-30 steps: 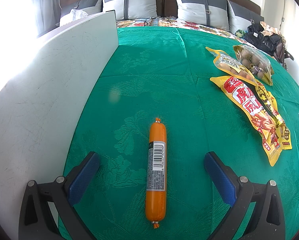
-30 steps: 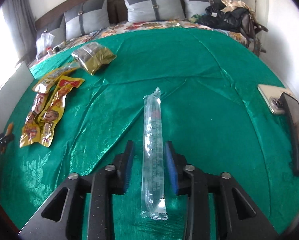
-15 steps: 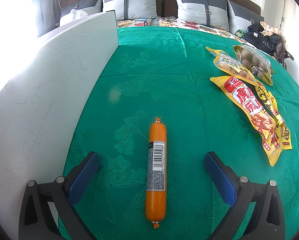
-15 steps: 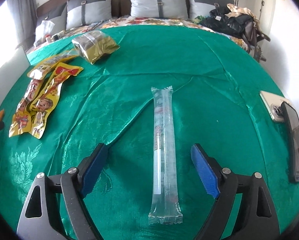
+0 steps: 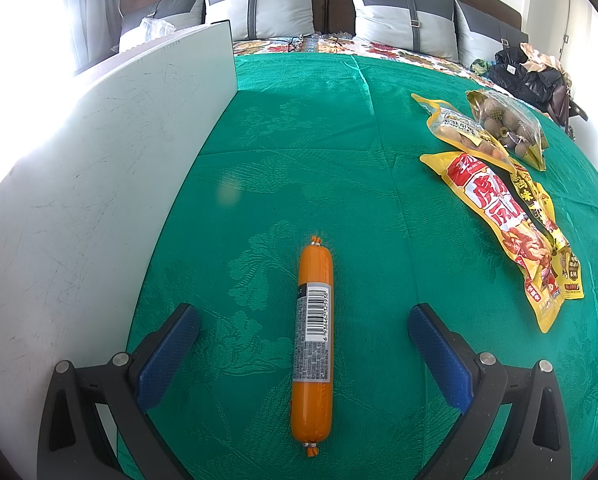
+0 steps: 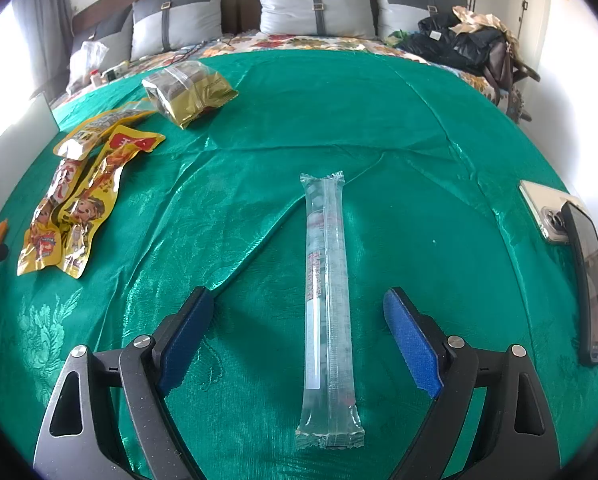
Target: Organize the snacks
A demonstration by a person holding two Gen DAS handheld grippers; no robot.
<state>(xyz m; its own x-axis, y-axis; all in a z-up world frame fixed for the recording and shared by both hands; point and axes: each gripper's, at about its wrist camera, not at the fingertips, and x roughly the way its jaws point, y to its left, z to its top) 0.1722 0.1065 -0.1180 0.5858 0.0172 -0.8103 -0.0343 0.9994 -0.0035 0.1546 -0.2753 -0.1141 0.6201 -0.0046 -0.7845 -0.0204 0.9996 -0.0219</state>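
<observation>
An orange sausage stick (image 5: 314,344) with a barcode label lies on the green cloth between the fingers of my left gripper (image 5: 303,344), which is open and not touching it. A long clear tube packet (image 6: 327,304) lies on the cloth between the fingers of my right gripper (image 6: 299,332), also open and apart from it. Yellow and red snack packets (image 5: 503,220) lie to the right in the left wrist view and at the left (image 6: 75,200) in the right wrist view. A bag of round brown snacks (image 5: 507,126) lies beyond them; it also shows in the right wrist view (image 6: 187,94).
A white upright board (image 5: 83,184) stands along the cloth's left side. A phone (image 6: 545,210) and a dark flat device (image 6: 589,280) lie at the right edge. Pillows (image 6: 315,0) and a black bag (image 6: 459,46) are at the back.
My right gripper opened, letting go of the clear tube packet, which now lies free on the cloth, and pulled back slightly. The left gripper and sausage have not moved.
</observation>
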